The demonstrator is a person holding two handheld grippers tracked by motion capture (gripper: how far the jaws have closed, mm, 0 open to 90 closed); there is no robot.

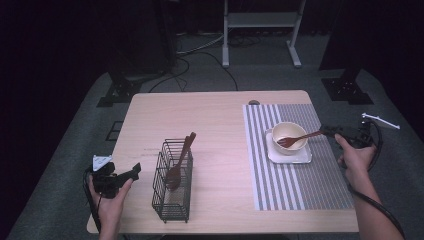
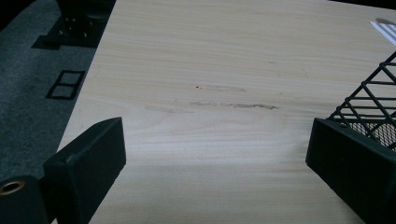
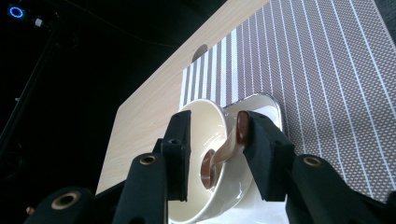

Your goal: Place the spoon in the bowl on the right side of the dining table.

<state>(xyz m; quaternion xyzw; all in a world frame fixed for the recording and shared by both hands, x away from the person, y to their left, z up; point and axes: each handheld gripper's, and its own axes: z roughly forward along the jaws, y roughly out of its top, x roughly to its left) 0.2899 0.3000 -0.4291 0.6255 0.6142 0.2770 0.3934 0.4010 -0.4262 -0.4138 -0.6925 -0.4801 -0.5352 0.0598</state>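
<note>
A brown wooden fork (image 1: 299,138) lies with its tines in a cream bowl (image 1: 289,131) on a white square plate (image 1: 301,157). The fork's handle points right toward my right gripper (image 1: 327,131). In the right gripper view the jaws of that gripper (image 3: 217,126) stand apart around the handle end (image 3: 241,130). The handle rests near the right-hand jaw, with a clear gap to the other. My left gripper (image 1: 134,171) hovers open over bare table (image 2: 217,140), left of a black wire basket (image 1: 172,186).
The basket (image 2: 369,102) holds a wooden spoon (image 1: 176,167) leaning upright. A grey and white striped placemat (image 1: 295,180) lies under the plate on the right half of the table. Dark stands and cables sit on the floor beyond the table's far edge.
</note>
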